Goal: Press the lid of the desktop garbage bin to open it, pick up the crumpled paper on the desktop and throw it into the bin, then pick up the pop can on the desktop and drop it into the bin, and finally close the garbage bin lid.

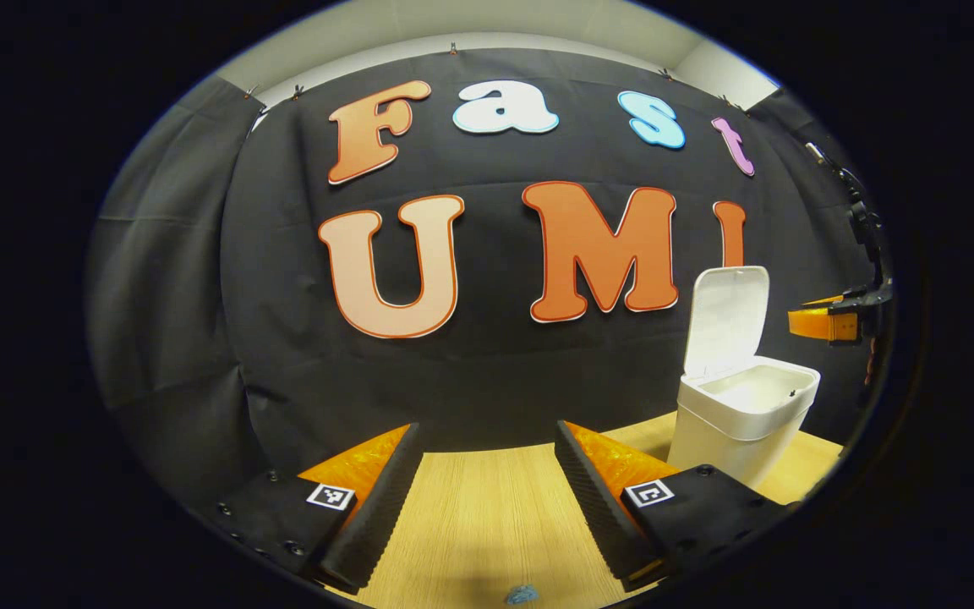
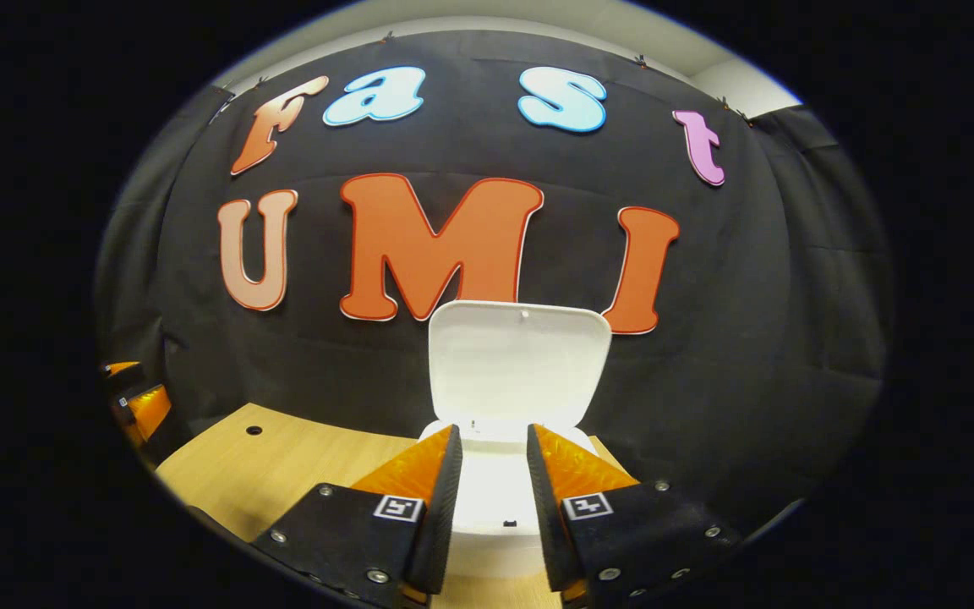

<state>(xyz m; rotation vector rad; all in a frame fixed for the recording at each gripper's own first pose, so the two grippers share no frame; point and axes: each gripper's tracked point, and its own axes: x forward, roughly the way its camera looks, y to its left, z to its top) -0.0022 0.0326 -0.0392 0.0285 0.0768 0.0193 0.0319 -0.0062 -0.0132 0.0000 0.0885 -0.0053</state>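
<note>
With the white plastic bin's point(image 2: 495, 507) lid point(image 2: 519, 364) upright | your right hand-held gripper point(image 2: 493, 486) hovers above its mouth, narrowly parted, empty | left hand-held gripper point(image 1: 487, 482) wide over the wooden table point(image 1: 470, 524), empty.

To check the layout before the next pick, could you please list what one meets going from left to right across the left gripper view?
Left gripper, open over the wooden desktop → small blue scrap at the bottom edge → white garbage bin with its lid raised → right gripper at the far right.
</note>
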